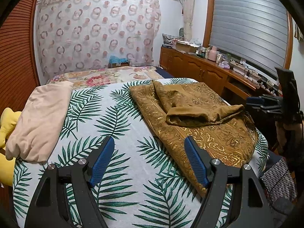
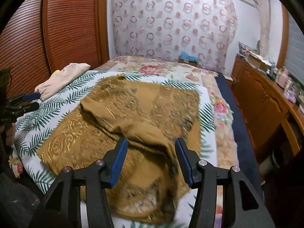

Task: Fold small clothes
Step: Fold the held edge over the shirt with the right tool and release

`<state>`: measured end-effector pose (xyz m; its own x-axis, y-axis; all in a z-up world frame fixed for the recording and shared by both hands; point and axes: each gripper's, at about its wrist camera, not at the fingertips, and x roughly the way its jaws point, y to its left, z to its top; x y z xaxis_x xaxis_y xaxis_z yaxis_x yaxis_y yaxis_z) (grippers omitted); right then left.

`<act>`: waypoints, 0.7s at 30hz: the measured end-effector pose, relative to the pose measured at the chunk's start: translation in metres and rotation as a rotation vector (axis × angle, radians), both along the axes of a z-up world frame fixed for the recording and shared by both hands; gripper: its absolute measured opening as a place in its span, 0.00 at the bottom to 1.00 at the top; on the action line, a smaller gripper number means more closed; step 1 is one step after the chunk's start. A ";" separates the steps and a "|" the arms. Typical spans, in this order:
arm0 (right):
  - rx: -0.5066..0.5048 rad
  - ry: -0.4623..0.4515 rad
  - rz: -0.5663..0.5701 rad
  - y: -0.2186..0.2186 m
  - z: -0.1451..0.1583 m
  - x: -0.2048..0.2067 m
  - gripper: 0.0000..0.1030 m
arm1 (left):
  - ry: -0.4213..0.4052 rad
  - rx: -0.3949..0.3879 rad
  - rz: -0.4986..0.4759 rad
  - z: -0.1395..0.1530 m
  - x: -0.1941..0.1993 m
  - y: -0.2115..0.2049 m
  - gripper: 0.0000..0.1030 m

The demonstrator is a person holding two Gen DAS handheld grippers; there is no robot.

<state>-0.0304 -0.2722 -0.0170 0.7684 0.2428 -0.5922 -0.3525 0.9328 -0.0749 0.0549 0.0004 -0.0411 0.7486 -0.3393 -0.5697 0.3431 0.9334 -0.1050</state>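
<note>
A brown garment with gold pattern lies on the palm-leaf sheet, with one sleeve folded across its middle. It fills the centre of the right wrist view. My left gripper is open and empty, just above the sheet at the garment's near left edge. My right gripper is open and empty, hovering over the garment's near part. The right gripper also shows at the far right of the left wrist view. The left gripper shows at the left edge of the right wrist view.
A folded beige cloth lies at the sheet's left side, with something yellow beside it. A floral bedspread lies beyond. A wooden cabinet with clutter stands to the right, a slatted wardrobe to the left.
</note>
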 end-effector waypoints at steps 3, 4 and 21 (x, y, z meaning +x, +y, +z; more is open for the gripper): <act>-0.002 0.003 0.049 0.017 -0.001 0.019 0.52 | 0.002 -0.001 0.002 -0.001 0.000 0.001 0.74; -0.002 0.005 0.063 0.022 0.000 0.023 0.52 | 0.002 0.000 0.001 -0.001 0.000 0.001 0.74; -0.123 0.174 0.306 0.096 -0.041 0.099 0.52 | 0.017 -0.004 0.003 -0.008 -0.002 0.005 0.74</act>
<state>0.0682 -0.1759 -0.0577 0.5568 0.3645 -0.7464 -0.6309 0.7701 -0.0946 0.0525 0.0056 -0.0494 0.7401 -0.3389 -0.5809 0.3381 0.9341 -0.1144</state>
